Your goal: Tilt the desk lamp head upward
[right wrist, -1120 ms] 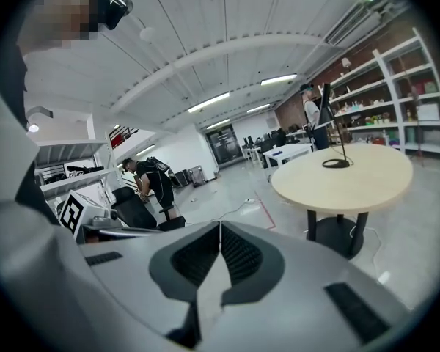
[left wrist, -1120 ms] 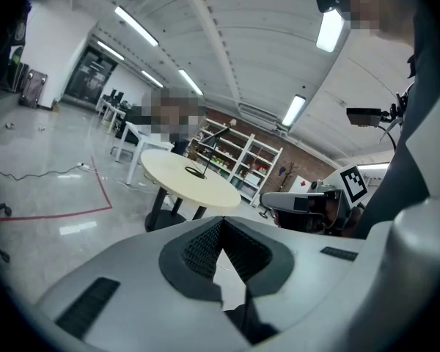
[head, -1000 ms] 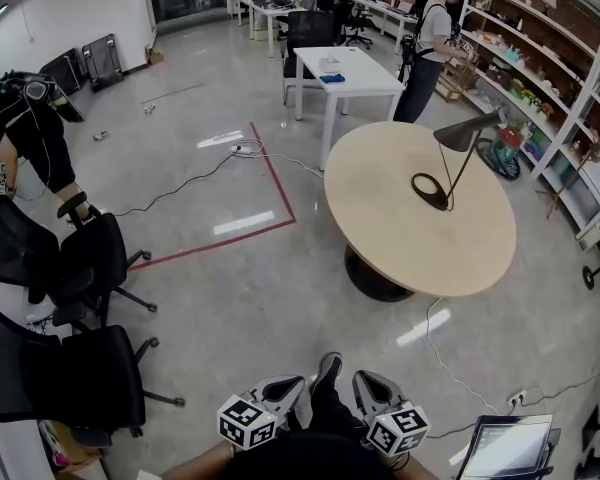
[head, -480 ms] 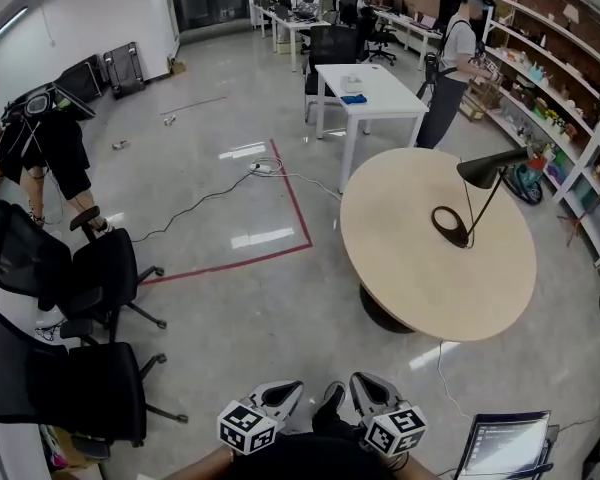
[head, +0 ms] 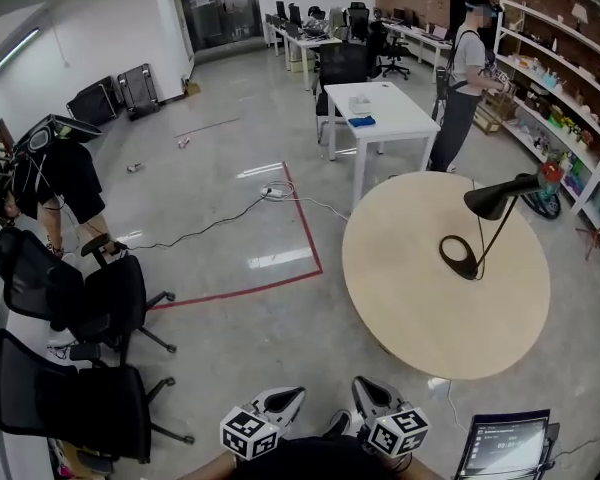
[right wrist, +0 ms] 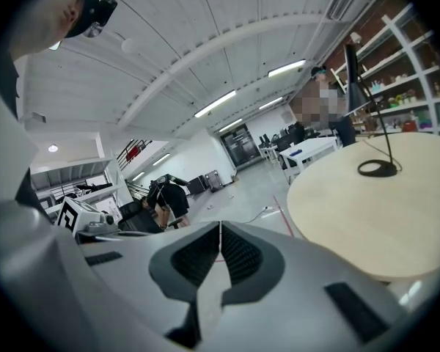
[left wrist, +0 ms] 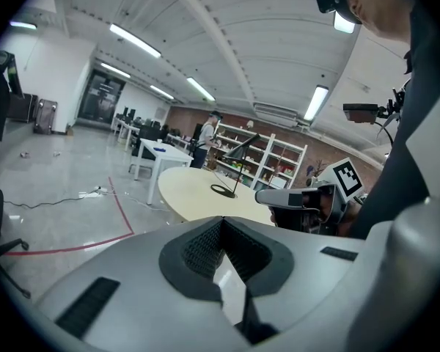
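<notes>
Pale wood is forming the top of the round table (head: 420,308), where the black desk lamp (head: 495,200) is standing toward the far right side. Its ring base (head: 444,256) is lying flat, and its conical head is sitting atop a slanted stem. The left gripper (head: 283,401) and the right gripper (head: 372,395) are hovering side by side at the lower edge of the head view, well apart from the lamp. Each is showing its jaws pressed together with nothing between them. A person (head: 462,78) is standing at the shelves (head: 570,88) beyond the white desk (head: 385,113).
</notes>
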Tool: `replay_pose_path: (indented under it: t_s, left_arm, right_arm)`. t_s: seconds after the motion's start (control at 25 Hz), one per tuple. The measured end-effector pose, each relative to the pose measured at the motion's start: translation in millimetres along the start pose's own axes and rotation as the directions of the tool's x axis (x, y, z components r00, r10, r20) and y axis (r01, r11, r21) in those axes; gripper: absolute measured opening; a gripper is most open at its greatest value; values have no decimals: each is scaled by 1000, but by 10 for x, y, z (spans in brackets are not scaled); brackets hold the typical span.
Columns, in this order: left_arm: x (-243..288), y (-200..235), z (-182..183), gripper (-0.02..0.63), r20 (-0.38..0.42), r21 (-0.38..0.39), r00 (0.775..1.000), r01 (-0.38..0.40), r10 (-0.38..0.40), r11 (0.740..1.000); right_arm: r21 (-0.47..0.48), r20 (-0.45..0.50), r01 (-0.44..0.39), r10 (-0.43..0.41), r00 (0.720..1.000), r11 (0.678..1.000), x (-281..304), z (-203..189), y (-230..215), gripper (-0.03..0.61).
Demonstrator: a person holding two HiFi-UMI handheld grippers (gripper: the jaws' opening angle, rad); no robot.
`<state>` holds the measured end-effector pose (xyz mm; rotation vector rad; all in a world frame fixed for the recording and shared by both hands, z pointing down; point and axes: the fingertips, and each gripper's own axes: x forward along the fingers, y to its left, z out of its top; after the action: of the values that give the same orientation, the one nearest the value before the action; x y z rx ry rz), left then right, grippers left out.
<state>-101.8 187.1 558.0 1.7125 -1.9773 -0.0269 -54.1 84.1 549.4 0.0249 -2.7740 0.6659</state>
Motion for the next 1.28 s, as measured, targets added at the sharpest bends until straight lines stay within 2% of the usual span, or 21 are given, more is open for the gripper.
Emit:
replay_pose_path:
  t_s: [0.32,0.72,0.96,1.16,1.28]
  left_arm:
    - [574,15,326,3,16,25,999,33,-33,999]
    - [1030,143,529,3,-15,50,997,72,-72,996]
    - [1428,329,726,3,-45,44,988,151,-149,988]
    - [1822,468,976,3,-64,53,968,246,-243,968]
    - [2036,604,1117,3,-74,48,960,276,-272,960]
  right_arm:
    - [31,62,75,-77,995,997,-28,403,-695,8]
    - [-4,86,137,-136,987,991,62,625,-1057,8]
    - [31,91,228,-230,969,973,185,769,-1360,8]
    - [24,115,290,-291,950,957,374,1009,-1563,9]
    - [11,115,329,-328,938,944,504,1120,-1664,8]
